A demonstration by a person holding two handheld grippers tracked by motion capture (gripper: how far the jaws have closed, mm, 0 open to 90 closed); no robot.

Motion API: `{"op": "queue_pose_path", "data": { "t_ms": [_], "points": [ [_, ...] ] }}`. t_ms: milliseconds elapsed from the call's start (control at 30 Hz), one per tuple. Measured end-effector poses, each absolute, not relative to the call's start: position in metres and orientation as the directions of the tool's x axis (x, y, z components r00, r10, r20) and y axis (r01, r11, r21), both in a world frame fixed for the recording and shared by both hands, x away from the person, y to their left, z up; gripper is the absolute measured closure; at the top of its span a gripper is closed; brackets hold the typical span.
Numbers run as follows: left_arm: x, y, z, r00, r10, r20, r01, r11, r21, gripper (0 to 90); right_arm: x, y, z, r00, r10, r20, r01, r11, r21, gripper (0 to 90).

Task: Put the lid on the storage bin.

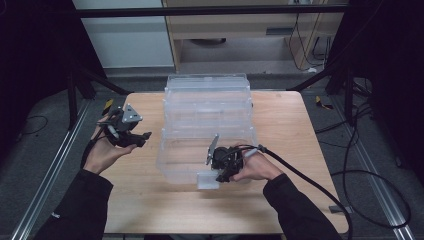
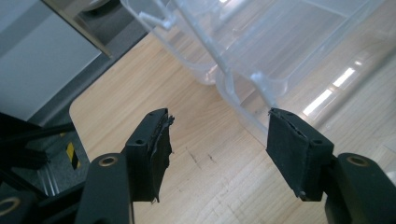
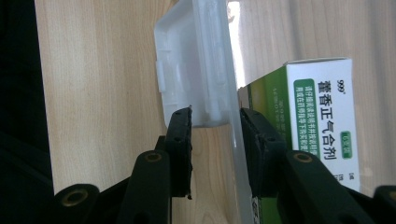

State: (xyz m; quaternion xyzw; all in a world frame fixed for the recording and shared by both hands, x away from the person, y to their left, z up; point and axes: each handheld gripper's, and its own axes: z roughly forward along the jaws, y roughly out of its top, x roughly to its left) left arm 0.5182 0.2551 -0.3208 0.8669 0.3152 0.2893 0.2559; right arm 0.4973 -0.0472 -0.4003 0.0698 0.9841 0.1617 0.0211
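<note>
Wooden table (image 1: 150, 200), grey floor around it, dark frame behind. Count: one clear plastic bin (image 1: 207, 130) at table centre, one white latch (image 3: 187, 65) on its near wall, one green-and-white medicine box (image 3: 322, 112) inside, two tongs. My right tongs (image 1: 218, 175) sit at 6 o'clock of the bin, hand low on the table, wrist rolled so the grey plate stands on edge. Jaws straddle the bin wall at the latch, one outside, one inside; can't tell if the pads press. My left tongs (image 2: 217, 144) are at 9 o'clock of the bin, palm up, jaws wide apart, nothing between them.
</note>
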Motion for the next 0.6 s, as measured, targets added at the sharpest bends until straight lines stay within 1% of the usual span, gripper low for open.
{"op": "queue_pose_path", "data": {
  "t_ms": [400,600],
  "points": [
    [0.528,0.232,-0.301,0.673,0.620,0.403,0.325,-0.738,0.592,39.6,0.498,-0.047,-0.400,-0.991,0.134,-0.020,0.120,0.938,0.324,65.8],
    [0.537,0.222,-0.295,0.688,0.592,0.419,0.296,-0.756,0.584,40.2,0.497,-0.047,-0.400,-0.990,0.139,-0.018,0.126,0.937,0.325,65.8]
  ]
}}
